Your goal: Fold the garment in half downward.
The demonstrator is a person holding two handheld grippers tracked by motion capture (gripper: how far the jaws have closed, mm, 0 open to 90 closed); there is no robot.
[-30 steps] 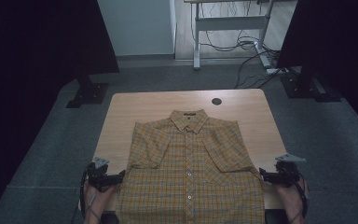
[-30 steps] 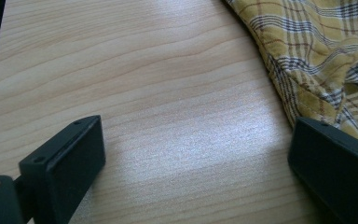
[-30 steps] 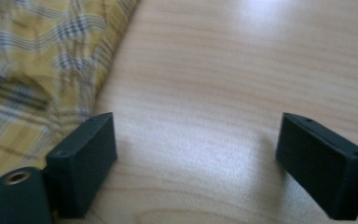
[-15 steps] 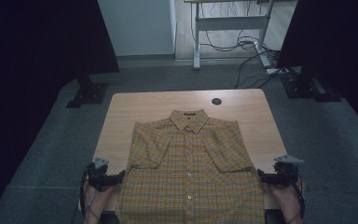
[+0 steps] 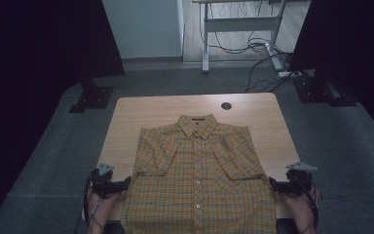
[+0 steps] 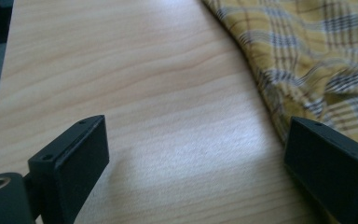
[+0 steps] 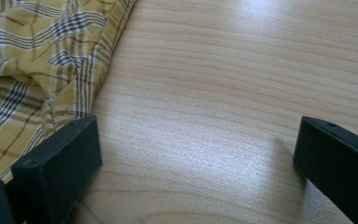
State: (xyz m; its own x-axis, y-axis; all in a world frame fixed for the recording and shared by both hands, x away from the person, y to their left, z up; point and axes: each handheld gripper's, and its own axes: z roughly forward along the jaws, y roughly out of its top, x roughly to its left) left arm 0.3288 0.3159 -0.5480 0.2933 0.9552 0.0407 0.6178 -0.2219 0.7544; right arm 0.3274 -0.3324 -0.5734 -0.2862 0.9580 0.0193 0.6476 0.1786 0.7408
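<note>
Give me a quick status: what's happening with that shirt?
Both hand-held grippers, left and right, open, holding nothing. Yellow plaid button-up shirt flat on light wooden table. Nothing in the way.

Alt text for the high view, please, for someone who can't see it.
A yellow plaid short-sleeved shirt lies flat, buttoned and collar away from the person, on a light wooden table. The left gripper and the right gripper sit at the shirt's two side edges, each held in a hand at the near end.

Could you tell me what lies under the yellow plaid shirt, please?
The yellow plaid shirt lies flat on the wooden table, whose bare top shows around it. Whatever the cloth covers is hidden.
</note>
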